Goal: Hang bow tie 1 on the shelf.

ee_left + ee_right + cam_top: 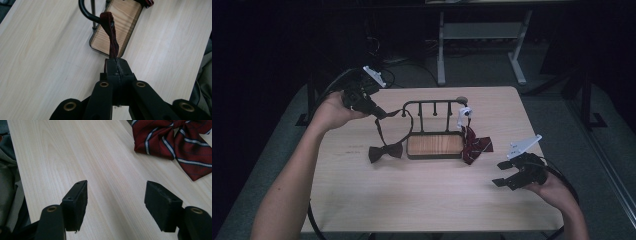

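On the worktop (362, 200), your left gripper (379, 112) was clamped on the strap (111, 37) of the dark bow tie (386, 151), while your right gripper (507, 174) sat with its jaws apart.

Your left hand (332, 111) held its gripper raised near the left end of the black metal rack (432, 107), and the strap ran from the closed jaws down to the bow, which lay on the wood just left of the rack's wooden base (434, 145). In the left gripper view that strap looked dark red and stretched toward the rack's curved bar. A striped red bow tie (175, 142) lay at the base's right end, near a small white piece on the rack. Your right gripper hovered near the right edge, empty, well apart from the striped tie.
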The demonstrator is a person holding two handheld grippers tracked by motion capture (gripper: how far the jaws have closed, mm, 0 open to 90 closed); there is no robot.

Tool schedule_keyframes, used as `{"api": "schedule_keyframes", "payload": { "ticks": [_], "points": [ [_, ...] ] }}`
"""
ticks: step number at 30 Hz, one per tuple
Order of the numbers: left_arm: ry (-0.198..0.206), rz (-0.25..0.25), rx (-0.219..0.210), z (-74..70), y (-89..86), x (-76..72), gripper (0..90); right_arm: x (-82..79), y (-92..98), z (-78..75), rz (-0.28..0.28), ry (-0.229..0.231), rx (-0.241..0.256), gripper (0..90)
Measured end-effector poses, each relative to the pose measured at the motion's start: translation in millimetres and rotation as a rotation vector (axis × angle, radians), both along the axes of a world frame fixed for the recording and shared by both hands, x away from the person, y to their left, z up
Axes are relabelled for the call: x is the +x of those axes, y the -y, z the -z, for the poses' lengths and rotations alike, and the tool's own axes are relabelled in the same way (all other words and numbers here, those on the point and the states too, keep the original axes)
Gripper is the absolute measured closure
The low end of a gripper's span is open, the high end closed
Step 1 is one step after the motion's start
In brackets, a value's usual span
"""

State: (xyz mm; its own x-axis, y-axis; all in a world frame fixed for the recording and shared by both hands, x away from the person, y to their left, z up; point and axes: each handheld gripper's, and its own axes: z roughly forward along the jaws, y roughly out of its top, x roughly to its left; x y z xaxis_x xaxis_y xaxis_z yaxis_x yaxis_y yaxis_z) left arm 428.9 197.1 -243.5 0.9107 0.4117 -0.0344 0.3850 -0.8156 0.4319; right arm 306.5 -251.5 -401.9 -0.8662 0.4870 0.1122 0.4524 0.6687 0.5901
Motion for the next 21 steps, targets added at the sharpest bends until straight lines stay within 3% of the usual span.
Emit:
{"api": "schedule_keyframes", "payload": {
  "ticks": [21],
  "points": [
    [-0.017, -0.049, 0.036, 12.5, 4.1, 14.7, 86.5, -0.8, 1.7, -0.7, 0.003, 0.006, 0.001, 34.7]
  ]
}}
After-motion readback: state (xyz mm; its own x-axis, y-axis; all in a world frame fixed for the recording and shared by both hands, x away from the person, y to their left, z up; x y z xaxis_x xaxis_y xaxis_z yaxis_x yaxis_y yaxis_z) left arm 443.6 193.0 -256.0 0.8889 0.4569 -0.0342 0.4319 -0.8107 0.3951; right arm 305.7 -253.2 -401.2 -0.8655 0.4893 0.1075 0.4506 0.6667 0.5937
